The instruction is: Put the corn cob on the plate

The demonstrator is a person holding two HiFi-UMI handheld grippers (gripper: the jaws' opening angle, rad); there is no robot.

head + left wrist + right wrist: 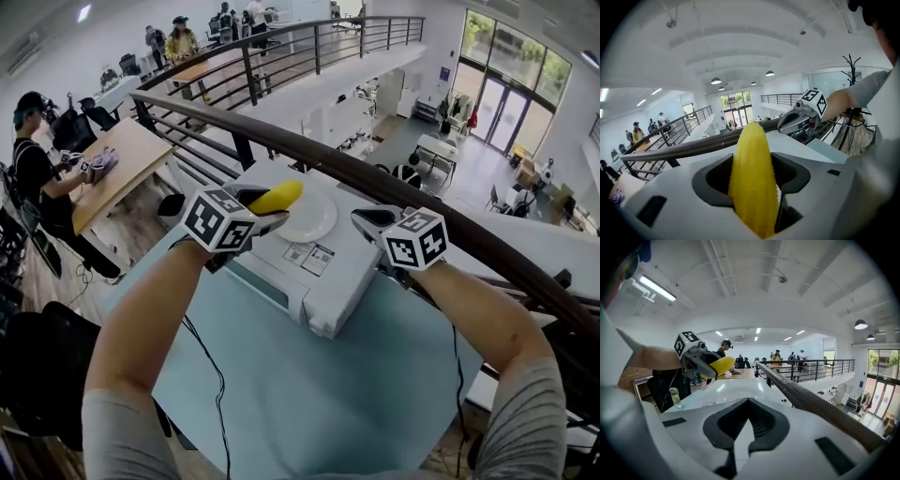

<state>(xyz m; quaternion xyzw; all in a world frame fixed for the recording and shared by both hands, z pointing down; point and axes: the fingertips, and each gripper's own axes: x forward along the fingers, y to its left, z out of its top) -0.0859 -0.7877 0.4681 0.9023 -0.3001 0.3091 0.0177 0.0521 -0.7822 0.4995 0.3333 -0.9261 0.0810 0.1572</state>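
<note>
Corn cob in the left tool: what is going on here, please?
A person holds a tool in each hand. The left tool is shut on the yellow corn cob, which is held up near the left edge of the white plate and is not yet on it. The right tool is at the plate's other side, with its jaws together and nothing between them. The plate rests on a white platform.
</note>
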